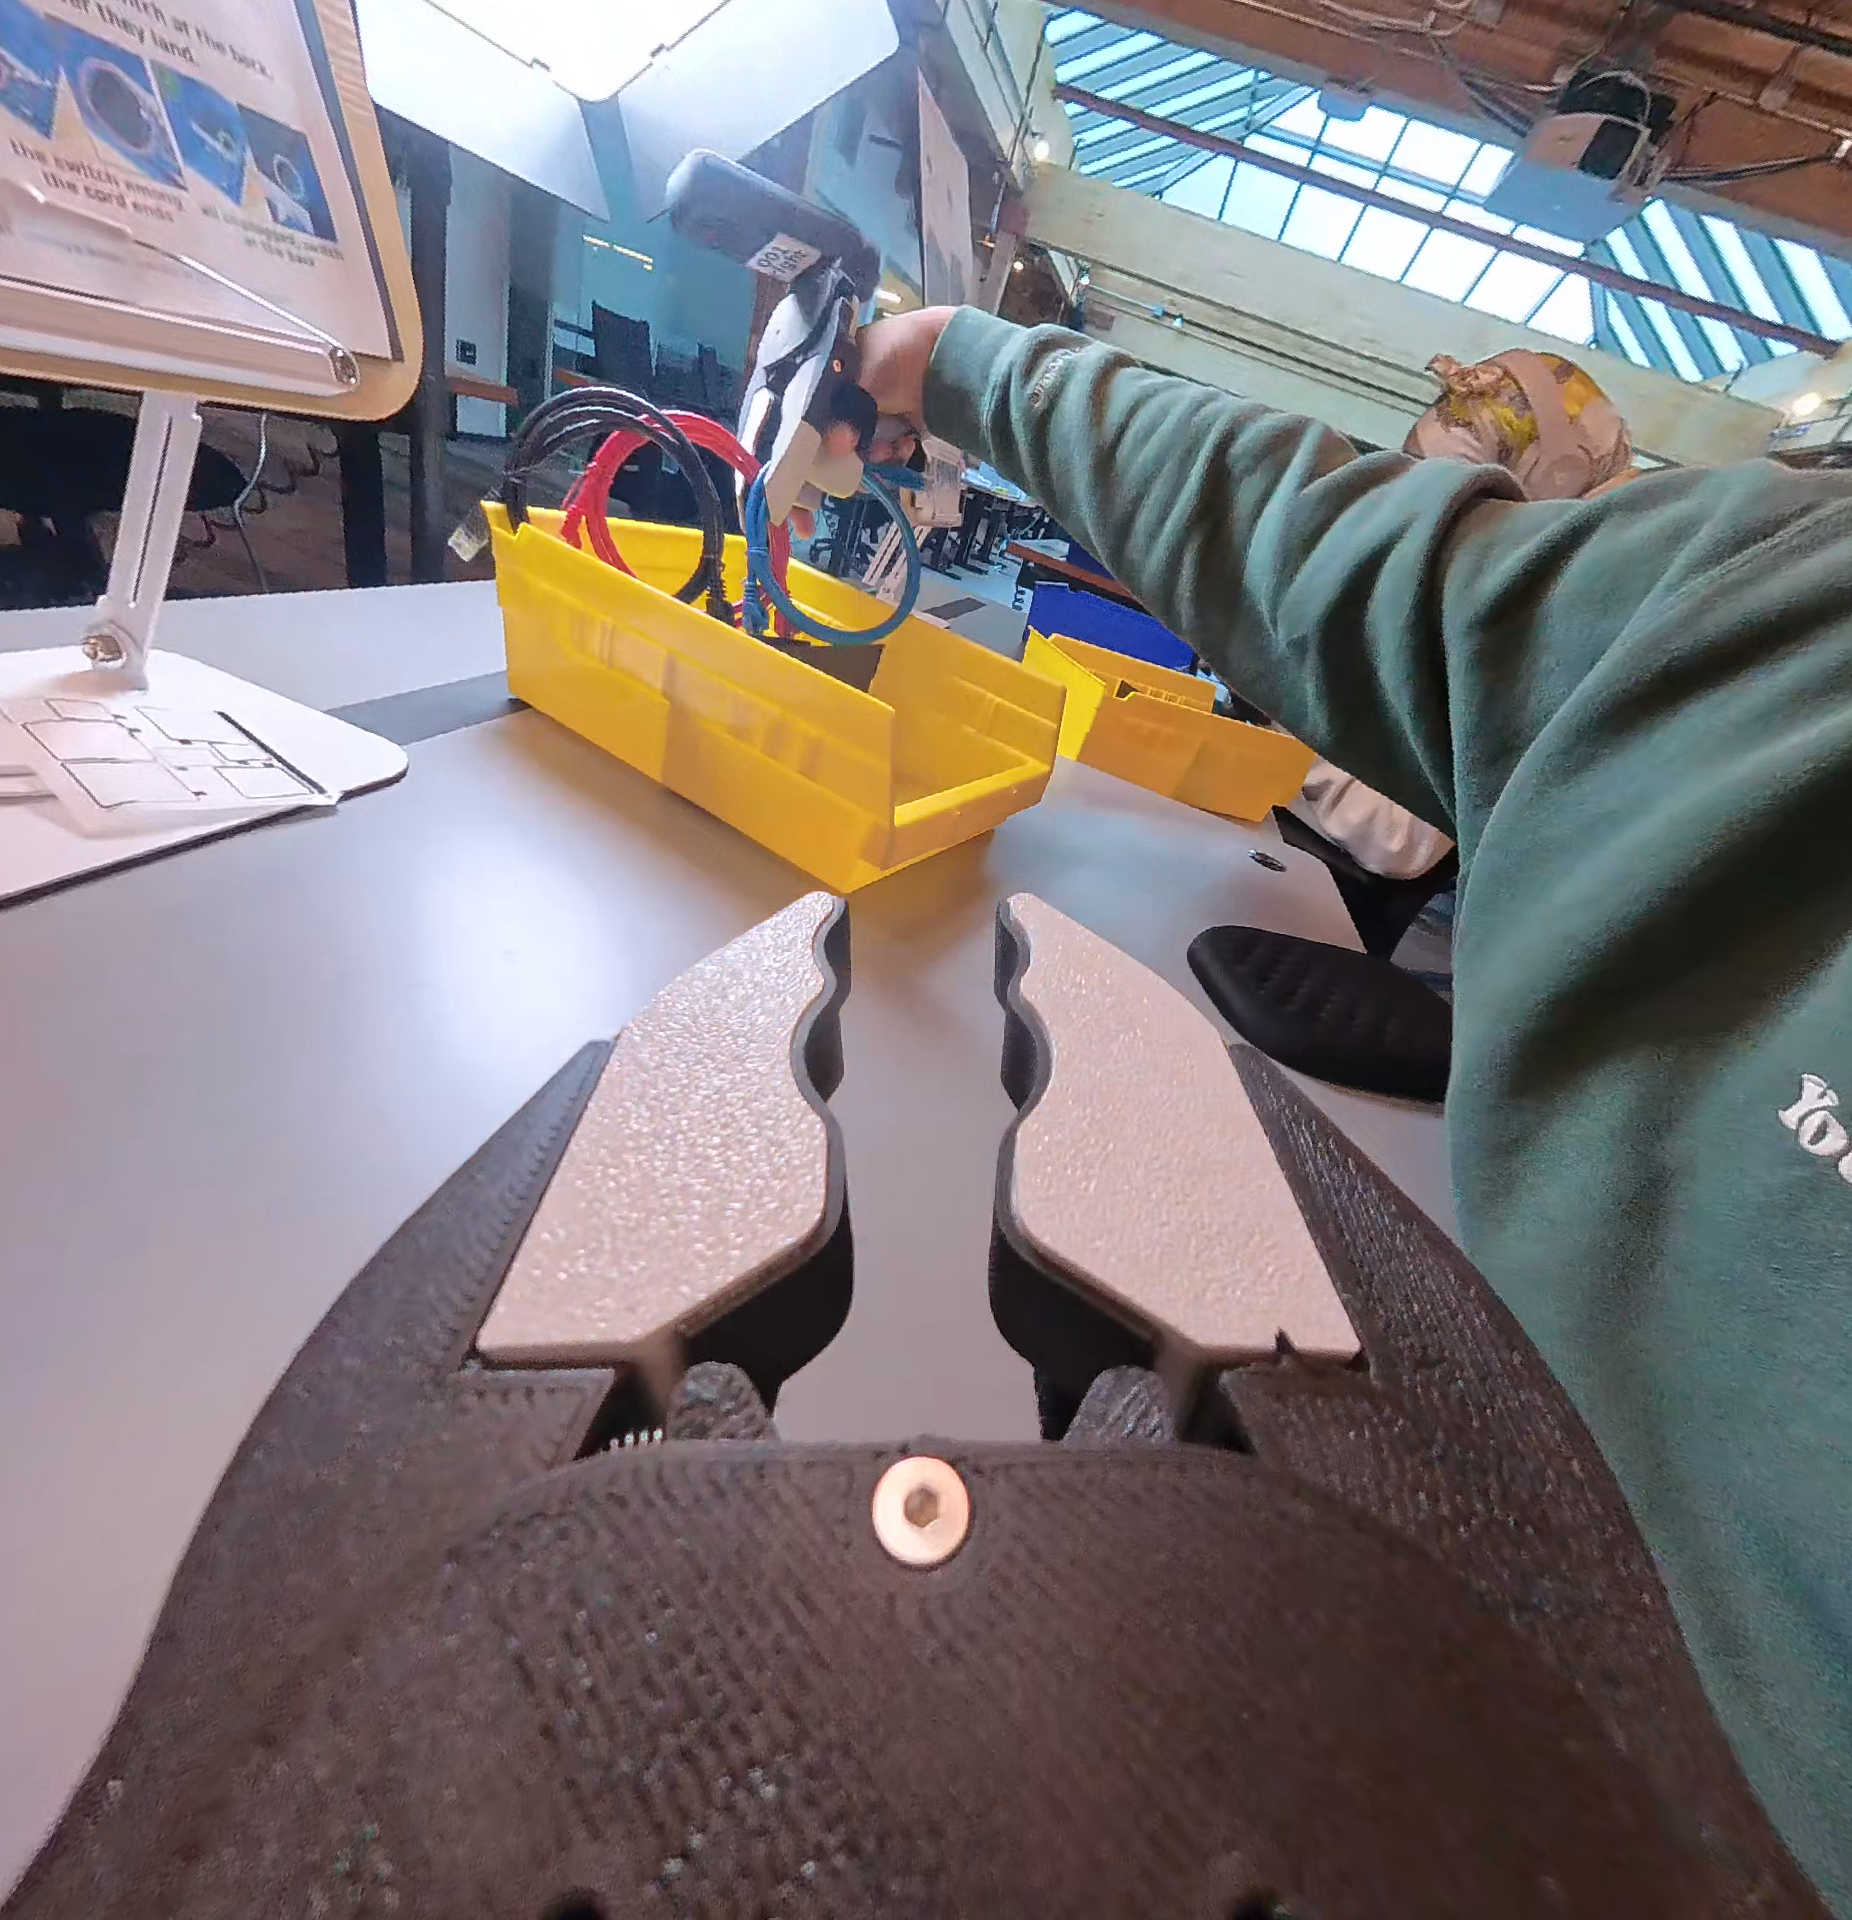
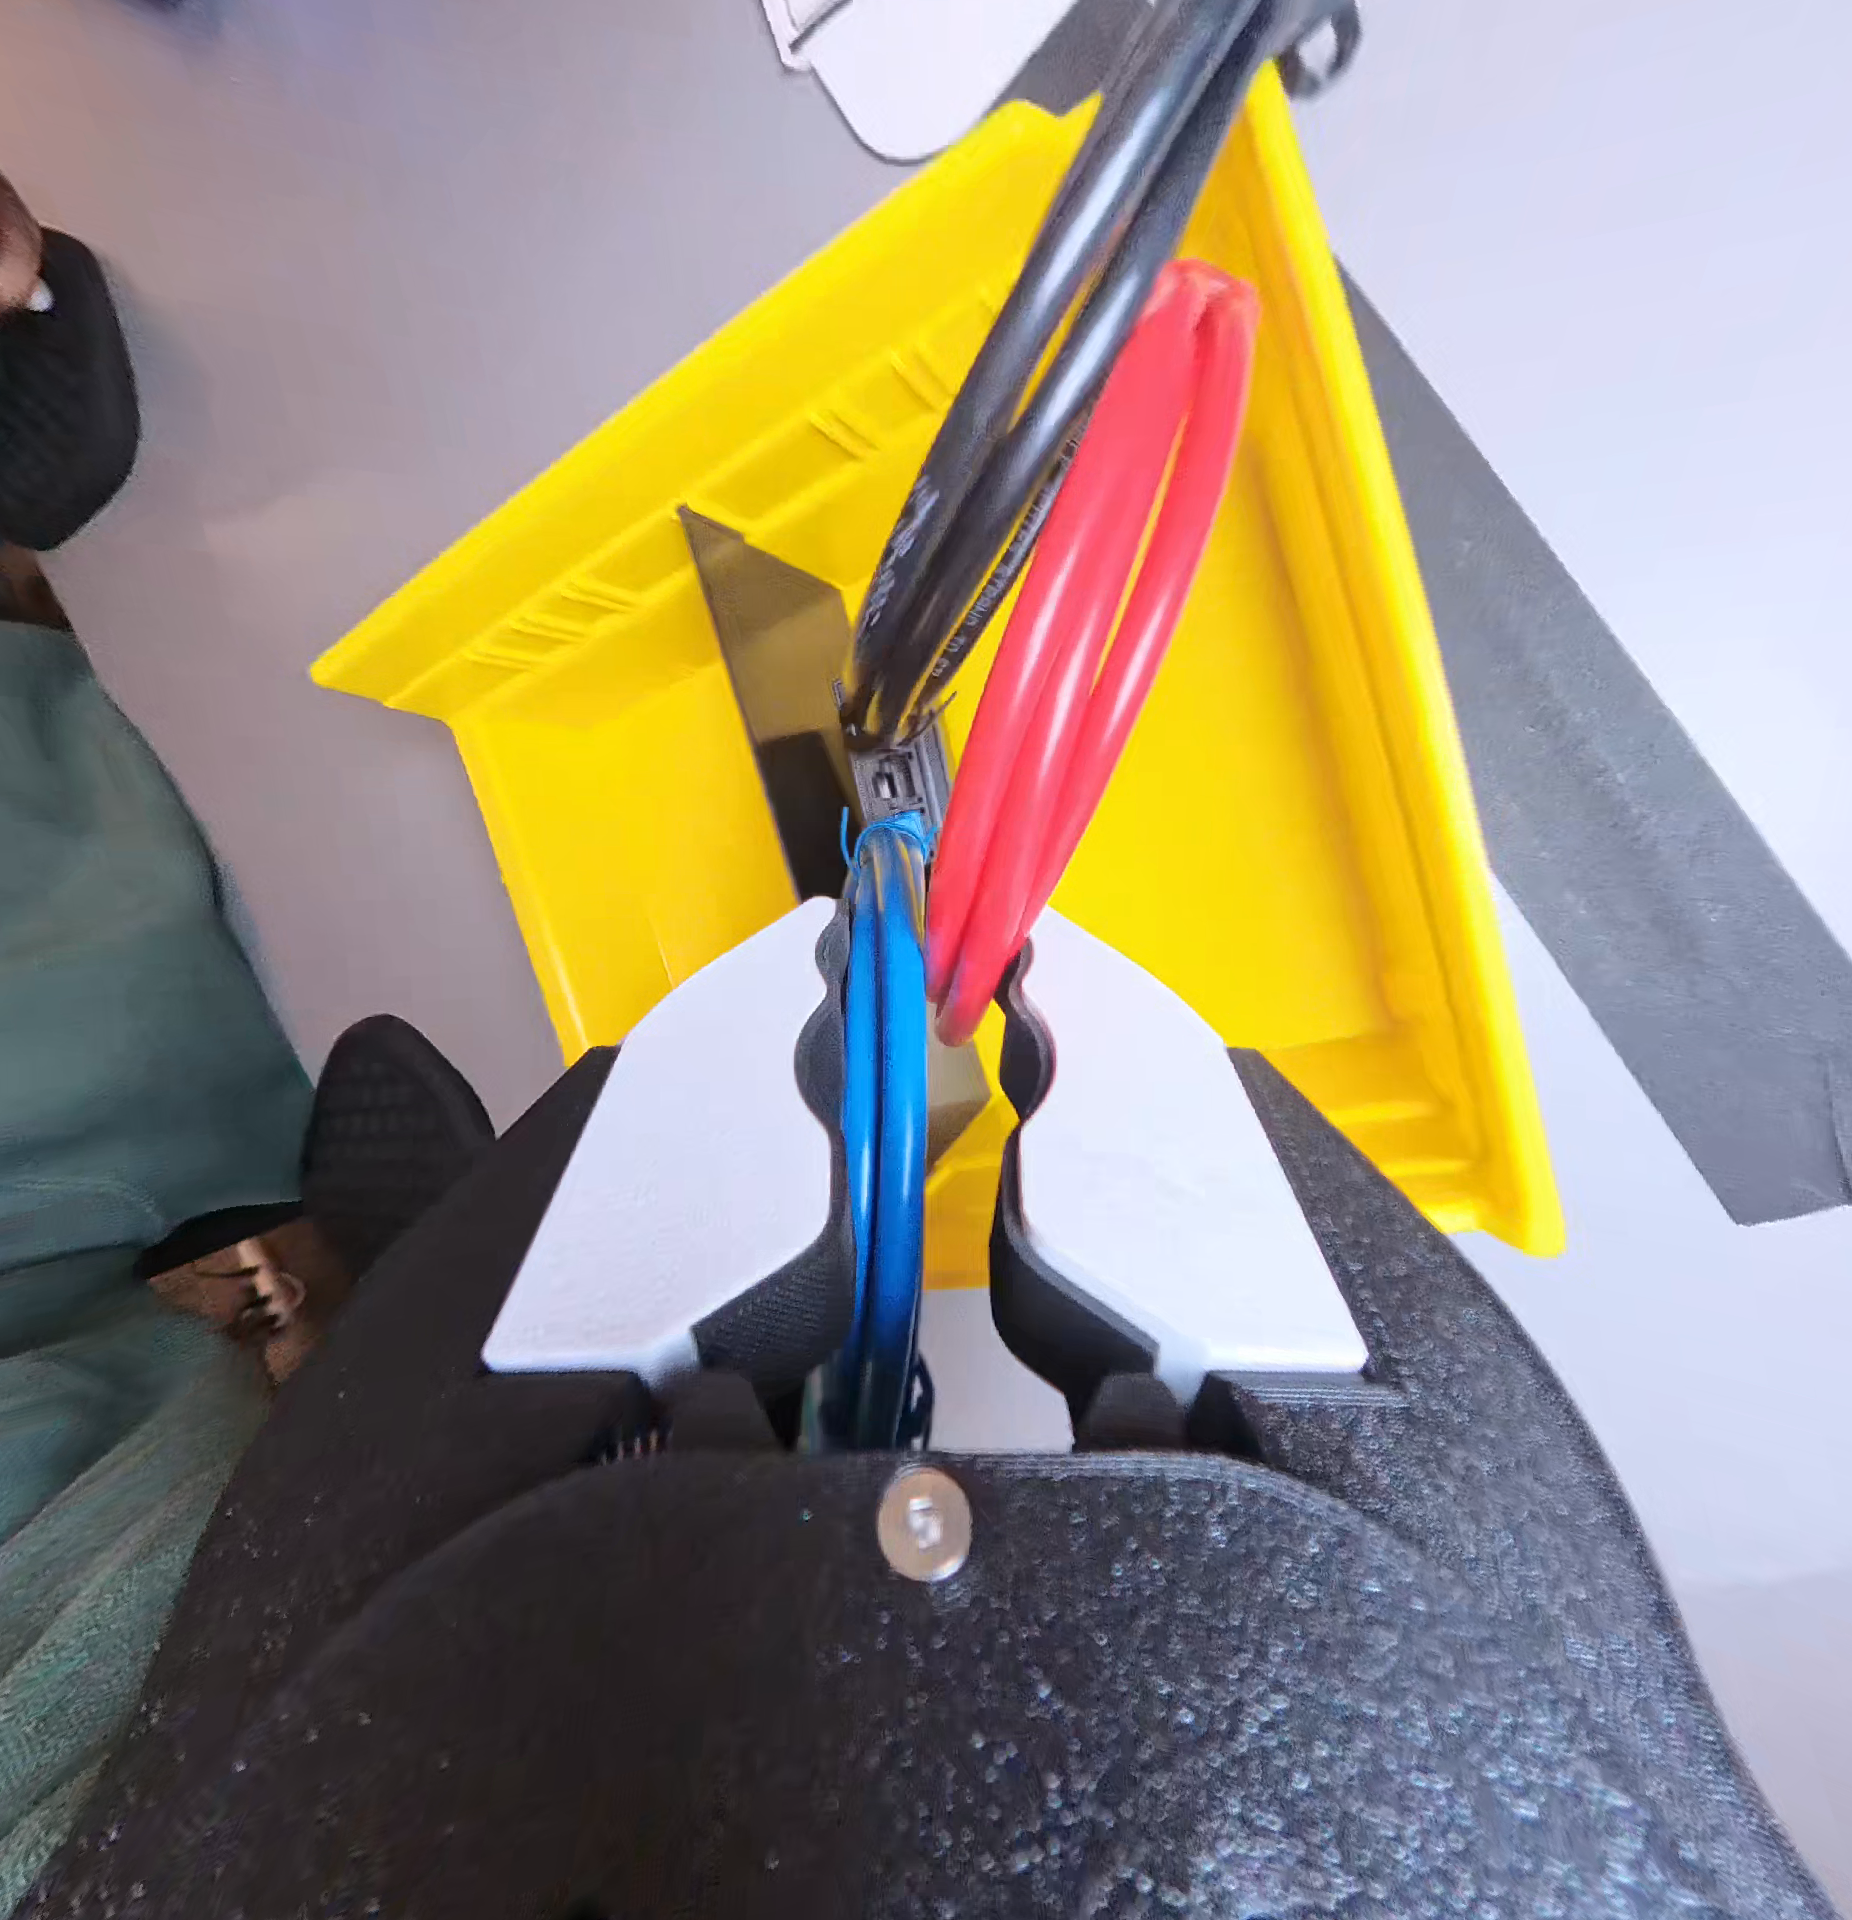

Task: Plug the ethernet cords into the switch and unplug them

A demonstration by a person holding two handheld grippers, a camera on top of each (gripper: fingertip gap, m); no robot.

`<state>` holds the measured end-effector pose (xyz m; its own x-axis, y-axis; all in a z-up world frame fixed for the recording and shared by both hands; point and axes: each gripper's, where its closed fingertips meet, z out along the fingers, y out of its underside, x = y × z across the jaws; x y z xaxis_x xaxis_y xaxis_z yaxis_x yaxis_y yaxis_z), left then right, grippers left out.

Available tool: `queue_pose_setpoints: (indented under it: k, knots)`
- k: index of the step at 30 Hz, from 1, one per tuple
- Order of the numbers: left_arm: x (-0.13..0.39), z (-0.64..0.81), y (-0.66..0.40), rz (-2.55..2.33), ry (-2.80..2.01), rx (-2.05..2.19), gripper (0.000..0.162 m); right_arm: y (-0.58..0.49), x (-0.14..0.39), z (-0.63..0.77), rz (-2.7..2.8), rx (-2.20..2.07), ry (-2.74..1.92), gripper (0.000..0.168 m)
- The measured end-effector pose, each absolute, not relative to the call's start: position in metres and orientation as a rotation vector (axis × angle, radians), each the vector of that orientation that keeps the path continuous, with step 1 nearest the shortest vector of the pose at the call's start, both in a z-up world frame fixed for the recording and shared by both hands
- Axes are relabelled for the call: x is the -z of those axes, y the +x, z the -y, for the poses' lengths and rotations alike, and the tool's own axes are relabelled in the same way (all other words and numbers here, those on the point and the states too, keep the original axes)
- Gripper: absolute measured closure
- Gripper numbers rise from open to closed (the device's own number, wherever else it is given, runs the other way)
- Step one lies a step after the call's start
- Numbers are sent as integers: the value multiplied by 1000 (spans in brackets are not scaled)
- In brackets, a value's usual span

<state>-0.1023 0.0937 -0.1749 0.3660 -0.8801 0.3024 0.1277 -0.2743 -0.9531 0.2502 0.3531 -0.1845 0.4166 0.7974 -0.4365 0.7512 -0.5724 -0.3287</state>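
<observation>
Hovering over the yellow bin [image 2: 631, 582], the right gripper [image 2: 917, 987] is spread around the blue cord [image 2: 880, 1091], not pinched; its long axis runs ahead to the black switch [image 2: 787, 665]. Left gripper [image 1: 922, 977] is spread, empty, nearer, well apart.

Three cord coils in view: one black [image 1: 631, 468], one red [image 1: 652, 499], one blue [image 1: 849, 582]. One switch [image 2: 787, 665], standing in a bin. Three bins on the table: two yellow, the near one [image 1: 756, 727] and a farther one [image 1: 1171, 727], plus one blue [image 1: 1098, 629] behind. Two grippers: left [image 1: 922, 925], right [image 2: 922, 935]. One stand [image 1: 153, 540] carrying one sheet [image 1: 163, 156]. One card [image 1: 163, 764] on its base. One person's sleeve [image 1: 1317, 582].
</observation>
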Motion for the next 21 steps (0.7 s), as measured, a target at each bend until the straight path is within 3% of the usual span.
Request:
queue_pose_setpoints:
  k: [3,9,15,21]
  knots:
    - [184,-97,-101,-701,-1559,1158,136,254,202,-368,1396,-816,-2614,140]
    - [192,-94,-95,-730,-1588,1166,136,274,188,-421,1285,-327,-2417,100]
    - [189,-85,-90,-766,-1576,1140,136,288,121,-407,1052,-47,-2029,99]
    - [190,-87,-93,-792,-1605,986,136,276,112,-269,919,-267,-1870,101]
